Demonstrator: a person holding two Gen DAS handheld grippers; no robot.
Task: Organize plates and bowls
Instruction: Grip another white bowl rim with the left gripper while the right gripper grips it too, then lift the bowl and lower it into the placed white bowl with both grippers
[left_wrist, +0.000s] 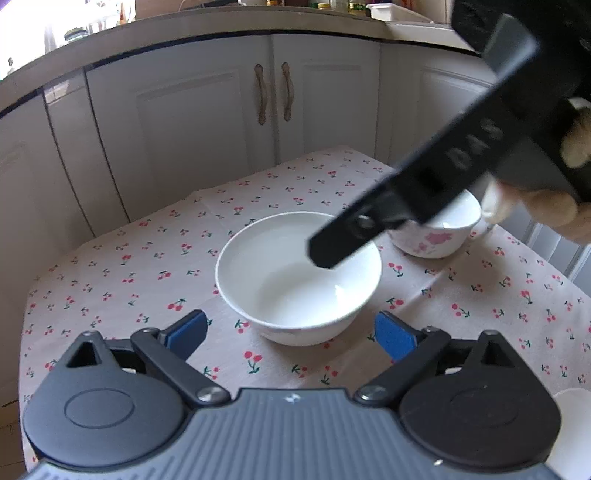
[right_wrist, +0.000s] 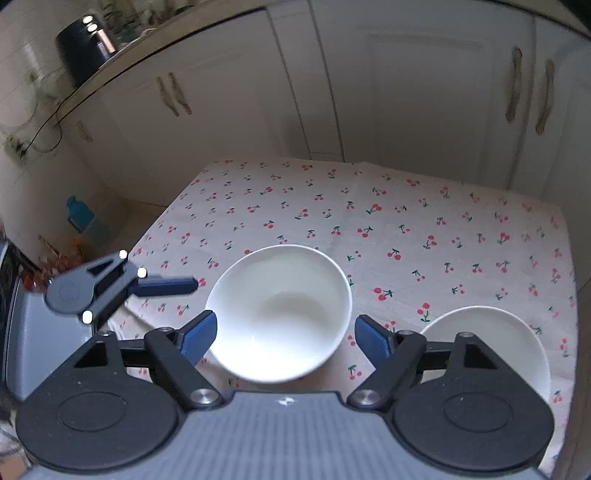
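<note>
- In the left wrist view, the left gripper hangs over the table, which carries a cherry-print cloth; its blue fingers stand wide apart with nothing between them.
- A plain white bowl sits upright on the cloth just ahead of those fingers, apart from both.
- The right gripper reaches in from the upper right, held by a hand, its black finger tip over the bowl's far rim; whether it touches cannot be told.
- Behind it, a second bowl with a pink flower stands near the table's right side.
- In the right wrist view, the right gripper's fingers are spread on either side of the white bowl, not pressing it.
- Further right, another white dish lies partly hidden behind the gripper.
- White cupboard doors stand behind the table.
</note>
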